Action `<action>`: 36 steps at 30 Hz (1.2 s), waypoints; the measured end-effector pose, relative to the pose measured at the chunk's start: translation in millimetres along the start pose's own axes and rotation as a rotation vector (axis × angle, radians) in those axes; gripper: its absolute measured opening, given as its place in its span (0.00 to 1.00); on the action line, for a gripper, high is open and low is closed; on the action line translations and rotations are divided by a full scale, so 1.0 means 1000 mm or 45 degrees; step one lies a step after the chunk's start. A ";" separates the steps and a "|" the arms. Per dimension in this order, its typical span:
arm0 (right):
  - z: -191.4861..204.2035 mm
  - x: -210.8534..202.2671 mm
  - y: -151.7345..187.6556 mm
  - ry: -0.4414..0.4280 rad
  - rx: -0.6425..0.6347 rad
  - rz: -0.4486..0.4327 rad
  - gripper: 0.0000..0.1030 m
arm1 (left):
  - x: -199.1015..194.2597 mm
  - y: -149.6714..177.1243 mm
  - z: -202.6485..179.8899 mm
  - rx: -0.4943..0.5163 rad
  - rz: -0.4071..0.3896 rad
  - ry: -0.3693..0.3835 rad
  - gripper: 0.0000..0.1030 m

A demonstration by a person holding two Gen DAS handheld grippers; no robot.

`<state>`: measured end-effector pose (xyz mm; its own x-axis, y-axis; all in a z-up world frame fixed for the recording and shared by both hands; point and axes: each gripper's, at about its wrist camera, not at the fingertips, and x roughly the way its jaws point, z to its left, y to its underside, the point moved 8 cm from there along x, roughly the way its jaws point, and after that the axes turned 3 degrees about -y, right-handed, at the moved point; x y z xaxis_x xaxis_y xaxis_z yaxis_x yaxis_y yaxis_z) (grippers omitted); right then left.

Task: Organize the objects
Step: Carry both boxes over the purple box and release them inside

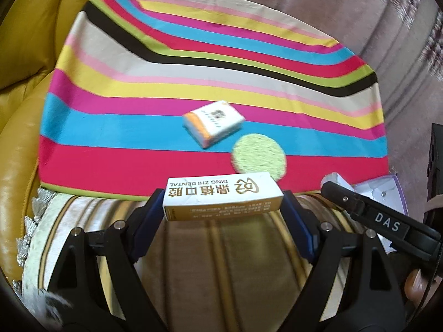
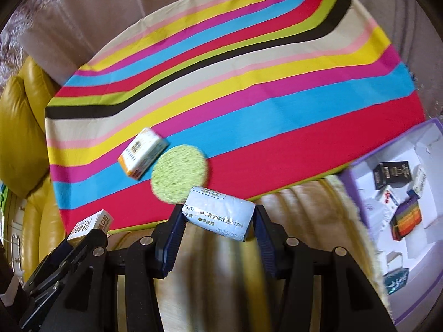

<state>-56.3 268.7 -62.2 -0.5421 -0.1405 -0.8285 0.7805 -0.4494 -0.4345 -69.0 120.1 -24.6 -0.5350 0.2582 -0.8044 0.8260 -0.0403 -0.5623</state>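
Note:
My left gripper (image 1: 223, 203) is shut on a white and gold dental box (image 1: 221, 193), held lengthwise between its blue pads above the striped sofa edge. My right gripper (image 2: 218, 215) is shut on a pale blue packet (image 2: 218, 211) with printed text. On the rainbow-striped cloth (image 1: 138, 127) lie a small white and orange box (image 1: 213, 123) and a round green sponge pad (image 1: 259, 156), side by side. The right wrist view shows that box (image 2: 142, 152) and pad (image 2: 180, 174) just beyond the packet, and the left gripper with its box (image 2: 90, 225) at lower left.
A purple-rimmed white box (image 2: 432, 298) at the right holds several small packages, among them a black box (image 2: 390, 174) and a rainbow-coloured one (image 2: 407, 218). A yellow leather cushion (image 1: 25, 55) borders the cloth on the left. Pinkish sofa fabric (image 1: 304, 2) rises behind.

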 end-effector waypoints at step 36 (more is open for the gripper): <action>-0.283 -0.097 0.022 0.305 0.540 -0.228 0.50 | 0.026 0.041 -0.261 0.598 0.118 0.320 0.82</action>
<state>101.8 522.4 -91.6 -0.5304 0.1554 -0.8334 0.4601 -0.7729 -0.4370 -3.0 376.8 -18.2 -0.3568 0.4536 -0.8166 0.6686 -0.4865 -0.5624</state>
